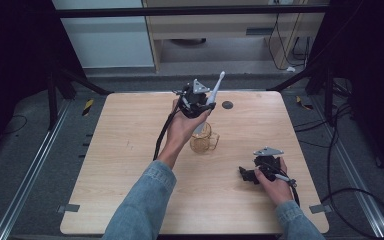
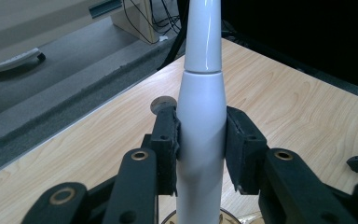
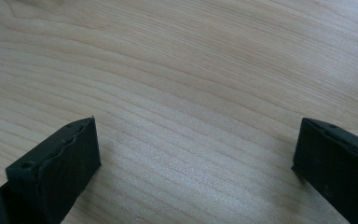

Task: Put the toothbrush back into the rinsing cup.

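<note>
My left gripper (image 1: 198, 103) is shut on a white electric toothbrush (image 1: 211, 100) and holds it tilted, head up and to the right. Its lower end reaches into a clear amber glass mug (image 1: 203, 139) standing mid-table. In the left gripper view both pads press the toothbrush handle (image 2: 201, 126) from either side, and the mug's rim (image 2: 228, 217) peeks in at the bottom edge. My right gripper (image 1: 246, 174) rests on the wooden table (image 1: 130, 165) at the front right, jaws wide apart. The right gripper view has only bare wood between its fingertips (image 3: 74, 149).
A small dark round disc (image 1: 227, 105) sits in the tabletop near the far edge. Cables trail from both grippers. Beyond the table lie grey floor, a cabinet and dark stands to left and right.
</note>
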